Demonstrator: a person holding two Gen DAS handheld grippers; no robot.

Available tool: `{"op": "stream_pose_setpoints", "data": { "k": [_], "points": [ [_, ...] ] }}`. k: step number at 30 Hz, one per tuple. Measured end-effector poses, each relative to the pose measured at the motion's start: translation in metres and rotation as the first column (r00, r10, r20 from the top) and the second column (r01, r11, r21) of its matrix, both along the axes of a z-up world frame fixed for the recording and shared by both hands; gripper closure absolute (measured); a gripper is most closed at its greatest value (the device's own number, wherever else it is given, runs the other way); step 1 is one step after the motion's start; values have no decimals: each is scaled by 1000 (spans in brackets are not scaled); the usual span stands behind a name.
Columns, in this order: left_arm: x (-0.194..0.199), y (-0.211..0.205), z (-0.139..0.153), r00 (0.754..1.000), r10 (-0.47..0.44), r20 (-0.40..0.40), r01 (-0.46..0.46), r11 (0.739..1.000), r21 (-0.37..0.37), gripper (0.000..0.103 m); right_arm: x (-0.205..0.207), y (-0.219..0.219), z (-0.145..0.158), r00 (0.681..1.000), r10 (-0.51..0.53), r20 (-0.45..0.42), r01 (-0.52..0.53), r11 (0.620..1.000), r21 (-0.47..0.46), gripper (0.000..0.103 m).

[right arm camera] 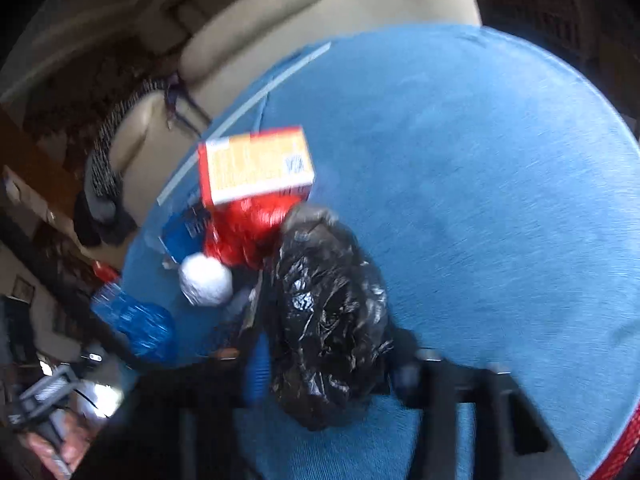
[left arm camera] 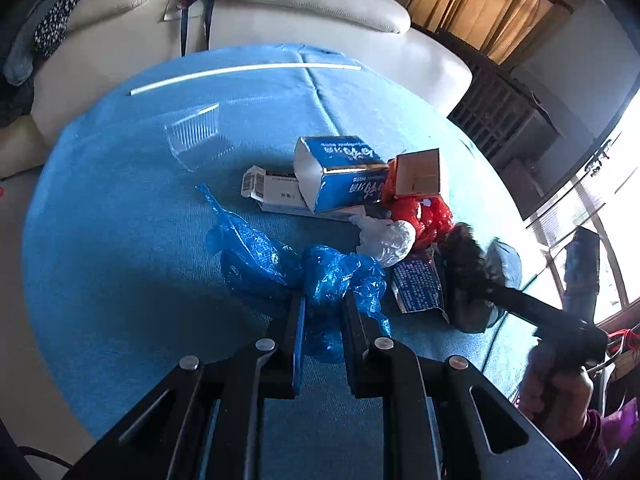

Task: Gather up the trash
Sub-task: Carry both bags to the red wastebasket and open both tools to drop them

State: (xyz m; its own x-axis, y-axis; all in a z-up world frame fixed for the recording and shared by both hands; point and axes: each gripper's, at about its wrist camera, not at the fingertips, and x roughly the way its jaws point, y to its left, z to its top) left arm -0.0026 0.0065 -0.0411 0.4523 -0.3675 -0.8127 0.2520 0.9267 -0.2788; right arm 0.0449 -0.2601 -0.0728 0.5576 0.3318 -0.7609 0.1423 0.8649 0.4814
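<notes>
Over the blue tablecloth (left arm camera: pixel 120 240), left gripper (left arm camera: pixel 323 300) clamped on blue plastic bag (left arm camera: pixel 340 276), right gripper (right arm camera: pixel 320 360) gripping black bag (right arm camera: pixel 324 312)

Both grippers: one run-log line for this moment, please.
left gripper: shut on blue bag | right gripper: shut on black bag | boxes: on table

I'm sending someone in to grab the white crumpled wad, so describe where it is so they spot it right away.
On the round blue table, find the trash pile. The white crumpled wad lies at the pile's near edge, against the red plastic bag, below the blue carton. It is the only white, ball-shaped piece there.
</notes>
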Motion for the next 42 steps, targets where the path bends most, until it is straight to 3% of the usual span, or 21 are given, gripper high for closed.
{"op": "stream_pose_setpoints", "data": {
  "k": [5,10,16,22,25,32,36,38,42],
  "points": [
    [-14,-10,17,998,-39,40,39,999,-3,86,-7,9,9,998,18,52,-16,999,-43,63],
    [-31,-43,29,988,-136,72,136,991,-5,85,-45,-7,31,992,-12,127,15,1000,-25,63],
    [-62,-114,35,940,-327,92,325,945,35,85,-114,-49,49,979,-105,177,98,994,49,63],
    [-99,-196,28,845,-532,57,529,847,58,85,-198,-106,48,959,-232,160,223,972,72,63],
    [-122,-240,17,780,-625,29,622,779,75,86,-238,-132,34,945,-307,114,295,949,111,62],
    [-160,-321,-10,656,-753,-48,753,649,109,85,-289,-171,-2,899,-438,7,430,885,178,53],
    [-173,-349,-24,610,-788,-82,791,600,115,84,-313,-193,-13,873,-487,-22,480,850,216,45],
    [-178,-357,-27,594,-799,-90,803,583,120,72,-328,-206,-14,855,-518,-13,508,832,225,40],
    [-178,-357,-21,603,-794,-75,796,591,131,56,-348,-229,-13,797,-604,12,590,782,200,40]
  ]
}}
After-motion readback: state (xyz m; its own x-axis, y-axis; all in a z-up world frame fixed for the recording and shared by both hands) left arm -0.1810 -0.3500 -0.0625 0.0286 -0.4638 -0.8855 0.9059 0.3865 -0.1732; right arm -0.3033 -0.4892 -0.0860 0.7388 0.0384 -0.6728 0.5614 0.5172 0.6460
